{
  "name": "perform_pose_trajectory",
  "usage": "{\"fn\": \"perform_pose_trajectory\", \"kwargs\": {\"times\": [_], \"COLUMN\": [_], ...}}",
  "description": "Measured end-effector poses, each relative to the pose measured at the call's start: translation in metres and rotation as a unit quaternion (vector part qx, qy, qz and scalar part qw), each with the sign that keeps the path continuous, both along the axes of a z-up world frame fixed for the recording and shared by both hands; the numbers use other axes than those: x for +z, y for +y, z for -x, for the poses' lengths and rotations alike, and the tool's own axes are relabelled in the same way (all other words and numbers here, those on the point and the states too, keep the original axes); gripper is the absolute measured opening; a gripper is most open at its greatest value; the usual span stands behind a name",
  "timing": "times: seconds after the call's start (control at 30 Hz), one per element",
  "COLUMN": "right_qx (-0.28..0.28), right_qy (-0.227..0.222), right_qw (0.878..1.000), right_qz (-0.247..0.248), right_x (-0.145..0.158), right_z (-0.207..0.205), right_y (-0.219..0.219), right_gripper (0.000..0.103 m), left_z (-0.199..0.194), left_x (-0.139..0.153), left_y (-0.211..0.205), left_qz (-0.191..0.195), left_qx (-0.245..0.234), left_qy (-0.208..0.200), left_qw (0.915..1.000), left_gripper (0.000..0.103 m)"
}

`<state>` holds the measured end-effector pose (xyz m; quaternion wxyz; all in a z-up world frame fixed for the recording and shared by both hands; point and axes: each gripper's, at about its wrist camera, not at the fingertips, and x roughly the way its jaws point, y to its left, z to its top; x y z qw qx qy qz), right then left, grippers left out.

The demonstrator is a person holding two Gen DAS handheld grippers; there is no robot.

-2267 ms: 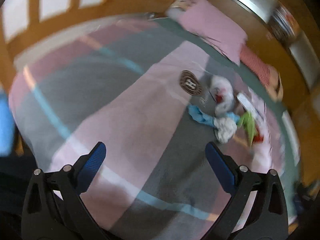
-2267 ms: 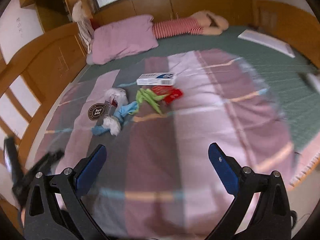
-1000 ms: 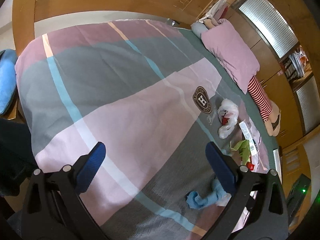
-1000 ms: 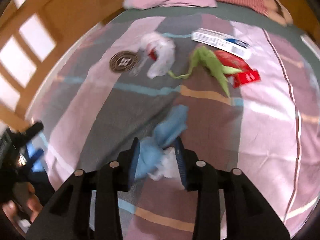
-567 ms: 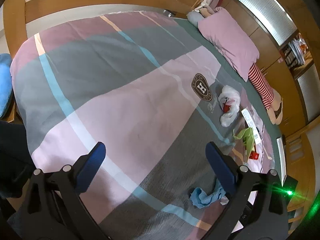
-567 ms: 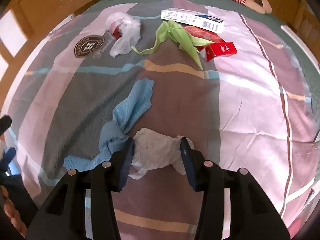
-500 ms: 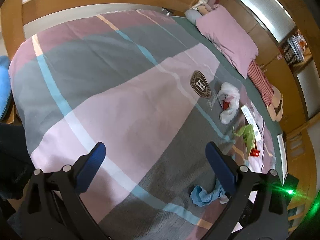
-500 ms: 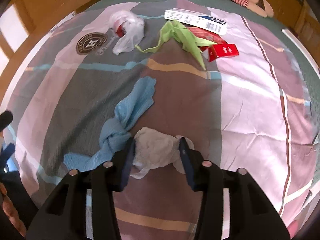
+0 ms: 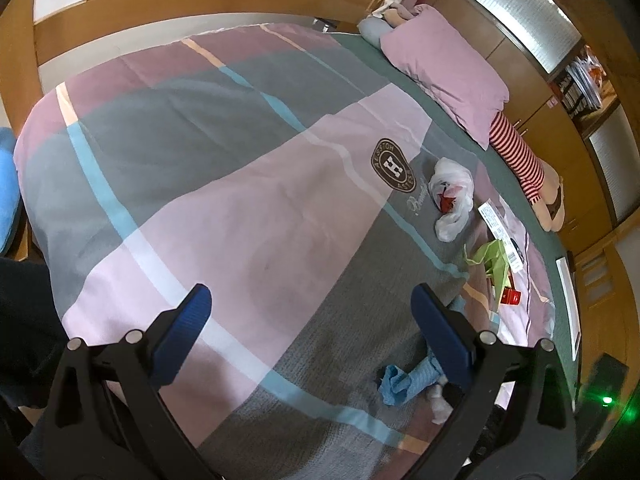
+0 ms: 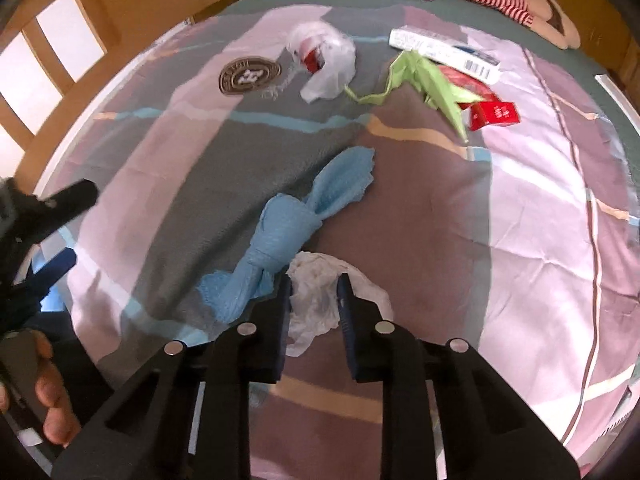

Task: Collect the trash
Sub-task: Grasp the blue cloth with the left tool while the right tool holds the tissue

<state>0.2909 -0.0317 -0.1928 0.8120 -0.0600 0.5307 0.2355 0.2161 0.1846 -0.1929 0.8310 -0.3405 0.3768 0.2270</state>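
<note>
Right gripper (image 10: 314, 294) jaws closing on white tissue (image 10: 320, 280) beside knotted blue cloth (image 10: 296, 220); left gripper (image 9: 312, 312) jaws apart

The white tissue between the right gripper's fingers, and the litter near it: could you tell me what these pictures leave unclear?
- White tissue, right wrist view: near end hidden behind the closing right gripper.
- Blue cloth, left wrist view: partly behind the left gripper's finger.
- White plastic bag: red contents unidentifiable.

Matt woven cloth bedspread (image 10: 520, 208), crumpled white tissue (image 10: 320, 280), glossy plastic bag (image 10: 328, 60)
</note>
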Motion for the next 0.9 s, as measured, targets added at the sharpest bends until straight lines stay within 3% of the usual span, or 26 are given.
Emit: {"fn": "perform_pose_trajectory", "kwargs": {"times": [0.2, 0.4, 0.5, 0.57, 0.63, 0.7, 0.77, 0.8, 0.9], "right_qx": [-0.031, -0.085, -0.116, -0.132, -0.143, -0.15, -0.152, -0.153, -0.161], "right_qy": [-0.003, -0.021, -0.03, -0.032, -0.035, -0.038, -0.043, -0.048, -0.058], "right_qw": [0.999, 0.995, 0.99, 0.986, 0.983, 0.98, 0.978, 0.977, 0.976], "right_qz": [-0.014, -0.051, -0.074, -0.094, -0.107, -0.121, -0.136, -0.138, -0.134], "right_x": [0.009, 0.027, 0.037, 0.043, 0.049, 0.056, 0.063, 0.066, 0.072], "right_z": [0.009, 0.018, 0.022, 0.026, 0.032, 0.038, 0.048, 0.051, 0.065], "right_y": [-0.023, -0.064, -0.086, -0.102, -0.114, -0.125, -0.136, -0.14, -0.152], "right_gripper": [0.024, 0.024, 0.024, 0.024, 0.024, 0.024, 0.024, 0.024, 0.024], "left_z": [-0.006, -0.013, -0.004, 0.005, 0.004, -0.002, -0.01, -0.016, -0.04], "left_x": [0.003, 0.004, 0.016, 0.019, 0.014, 0.014, 0.022, 0.026, 0.026], "left_y": [-0.009, -0.026, -0.02, -0.01, -0.005, -0.013, -0.033, -0.05, -0.107], "left_qz": [-0.019, -0.037, -0.062, -0.045, -0.02, -0.032, -0.087, -0.121, -0.203], "left_qx": [-0.029, -0.089, -0.066, -0.034, -0.033, -0.051, -0.082, -0.113, -0.227], "left_qy": [-0.001, -0.002, -0.032, -0.056, -0.054, -0.038, -0.033, -0.035, -0.023], "left_qw": [0.9994, 0.9954, 0.9954, 0.9968, 0.9978, 0.9975, 0.9923, 0.9856, 0.9521], "left_gripper": [0.099, 0.099, 0.098, 0.094, 0.09, 0.083, 0.083, 0.083, 0.084]}}
